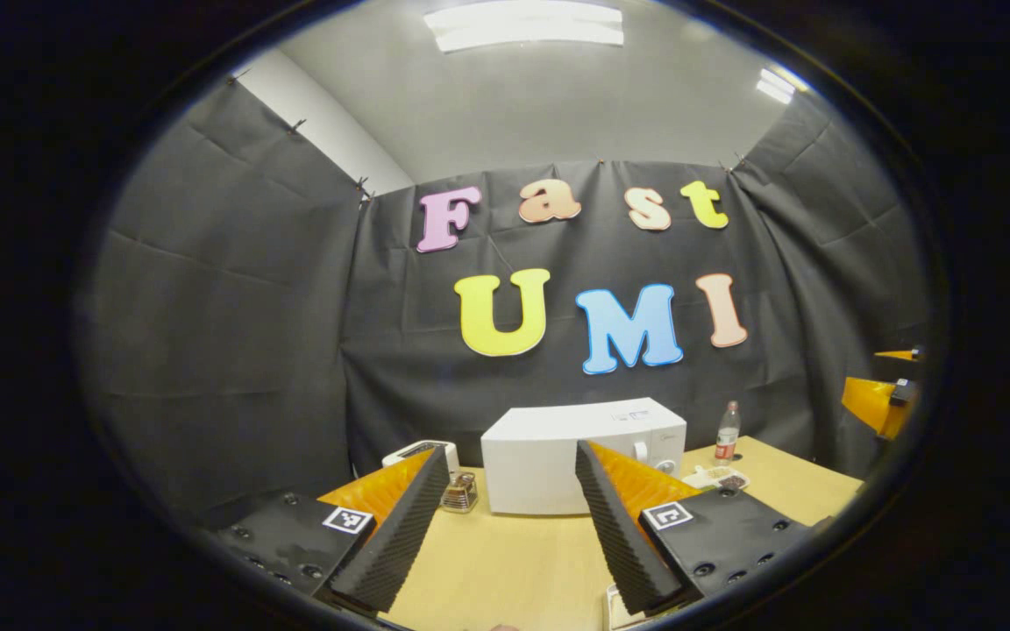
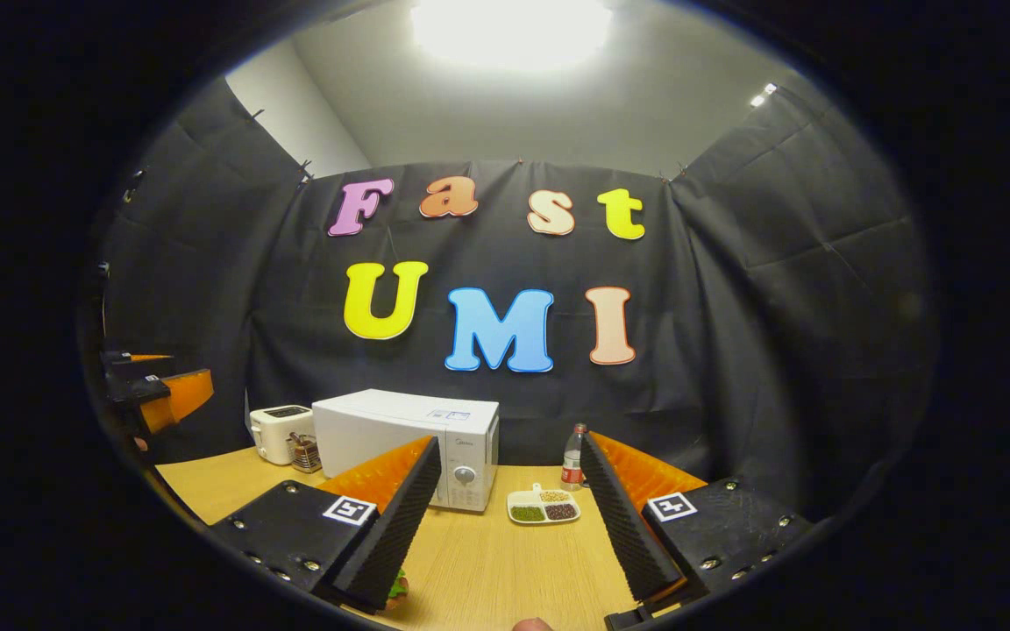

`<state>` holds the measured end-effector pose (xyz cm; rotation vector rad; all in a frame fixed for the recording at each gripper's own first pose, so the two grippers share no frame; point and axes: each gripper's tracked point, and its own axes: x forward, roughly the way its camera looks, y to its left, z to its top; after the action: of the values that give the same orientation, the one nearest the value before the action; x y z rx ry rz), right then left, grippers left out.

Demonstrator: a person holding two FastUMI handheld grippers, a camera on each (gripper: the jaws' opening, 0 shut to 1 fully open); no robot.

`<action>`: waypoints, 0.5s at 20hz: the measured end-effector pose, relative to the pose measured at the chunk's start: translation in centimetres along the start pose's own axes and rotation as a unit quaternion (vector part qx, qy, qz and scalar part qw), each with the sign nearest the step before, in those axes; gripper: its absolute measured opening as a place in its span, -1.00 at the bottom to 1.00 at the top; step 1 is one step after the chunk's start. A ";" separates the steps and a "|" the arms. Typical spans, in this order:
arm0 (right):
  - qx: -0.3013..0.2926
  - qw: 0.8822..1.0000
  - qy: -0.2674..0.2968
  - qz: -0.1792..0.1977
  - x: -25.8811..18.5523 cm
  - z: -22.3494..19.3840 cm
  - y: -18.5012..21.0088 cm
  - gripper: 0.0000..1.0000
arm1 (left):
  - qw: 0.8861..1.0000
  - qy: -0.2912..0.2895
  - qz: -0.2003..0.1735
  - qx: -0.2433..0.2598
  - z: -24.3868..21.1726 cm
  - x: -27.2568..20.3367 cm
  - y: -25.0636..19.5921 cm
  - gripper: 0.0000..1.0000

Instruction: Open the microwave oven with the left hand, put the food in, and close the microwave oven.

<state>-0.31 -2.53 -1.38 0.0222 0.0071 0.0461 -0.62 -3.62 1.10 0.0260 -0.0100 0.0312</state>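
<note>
On the counter (image 1: 505, 561) ahead, the white microwave (image 1: 558, 464) sits closed; my left tool (image 1: 509, 526), spread wide and empty, should approach its door edge squarely.

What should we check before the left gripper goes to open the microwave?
1. Microwave door closed, ready to be pulled: ok.
2. Left gripper open and holding nothing: ok.
3. Bare table between left gripper and microwave: ok.
4. Food tray beside the microwave, outside it: ok.
5. Right gripper open and empty, food not yet picked up: ok.
6. Which side the door handle is on: cannot tell.
</note>
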 end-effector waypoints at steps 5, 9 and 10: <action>0.015 1.000 -0.009 0.008 -0.2 -0.1 -1.9 0.93 | 1.000 -0.013 0.007 0.012 1.2 0.6 -2.0 0.96; 0.018 1.000 -0.004 -0.003 0.3 -0.1 -3.2 0.93 | 1.000 -0.025 0.003 0.008 1.9 2.5 -3.0 1.00; 0.017 1.000 -0.003 -0.005 0.6 -0.1 -3.4 0.93 | 1.000 -0.025 0.000 0.006 1.8 3.3 -3.2 1.00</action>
<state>0.48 -5.91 -1.58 0.0566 0.0028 0.0351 2.72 -6.78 2.90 0.0392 -0.0600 0.0303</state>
